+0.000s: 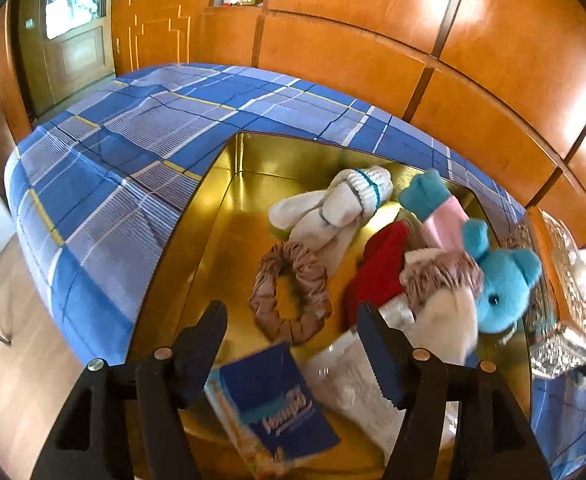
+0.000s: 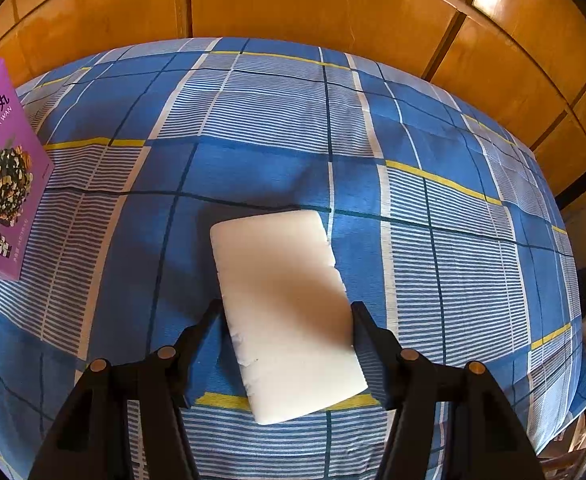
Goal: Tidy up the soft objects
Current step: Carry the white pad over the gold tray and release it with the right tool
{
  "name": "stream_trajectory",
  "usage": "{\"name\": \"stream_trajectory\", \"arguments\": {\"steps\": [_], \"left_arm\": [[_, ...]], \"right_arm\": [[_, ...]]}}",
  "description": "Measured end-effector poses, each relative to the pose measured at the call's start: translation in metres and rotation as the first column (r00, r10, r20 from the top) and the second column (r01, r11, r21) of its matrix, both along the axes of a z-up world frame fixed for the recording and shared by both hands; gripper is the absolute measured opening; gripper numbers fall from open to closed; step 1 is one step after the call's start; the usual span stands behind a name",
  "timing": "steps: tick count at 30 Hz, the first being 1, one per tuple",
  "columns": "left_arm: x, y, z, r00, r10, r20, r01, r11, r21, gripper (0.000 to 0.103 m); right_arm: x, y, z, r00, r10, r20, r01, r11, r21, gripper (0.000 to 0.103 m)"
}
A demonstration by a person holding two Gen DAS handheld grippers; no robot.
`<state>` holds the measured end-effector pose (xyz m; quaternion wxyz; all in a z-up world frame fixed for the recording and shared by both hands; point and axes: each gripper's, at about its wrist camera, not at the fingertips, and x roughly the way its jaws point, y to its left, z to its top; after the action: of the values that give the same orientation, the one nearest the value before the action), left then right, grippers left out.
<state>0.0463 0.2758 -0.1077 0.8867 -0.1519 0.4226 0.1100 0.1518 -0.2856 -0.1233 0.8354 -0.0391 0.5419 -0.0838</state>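
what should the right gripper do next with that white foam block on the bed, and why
Probably lift it and carry it toward the gold metal tin. The right gripper has its black fingers against both long sides of the white rectangular foam block, which lies flat on the blue plaid bedsheet. The tin already holds the other soft things, and the left gripper is open above it.

Wrist views angled down, close, sharing plaid bedspread (image 1: 105, 184) (different patches)
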Motion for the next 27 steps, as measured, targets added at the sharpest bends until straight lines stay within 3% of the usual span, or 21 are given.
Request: {"name": "stream_trajectory", "arguments": {"steps": [8,17,27], "left_arm": [[-0.026,-0.031,0.024,0.996,-0.055,0.071,0.047,0.993,0.112,0.074],[-0.040,-0.069,0.039,0.985,-0.135,0.108,0.117,0.980,0.159,0.074],[-0.048,-0.102,0.047,0.969,-0.217,0.115,0.190,0.960,0.208,0.074]], "right_arm": [[-0.001,0.001,0.002,1.000,0.005,0.002,-0.005,1.000,-0.010,0.062],[-0.002,0.005,0.004,0.999,0.033,0.003,-0.033,0.998,-0.045,0.059],[-0.001,0.002,0.004,1.000,0.022,-0.001,-0.022,0.999,-0.023,0.058]]}}
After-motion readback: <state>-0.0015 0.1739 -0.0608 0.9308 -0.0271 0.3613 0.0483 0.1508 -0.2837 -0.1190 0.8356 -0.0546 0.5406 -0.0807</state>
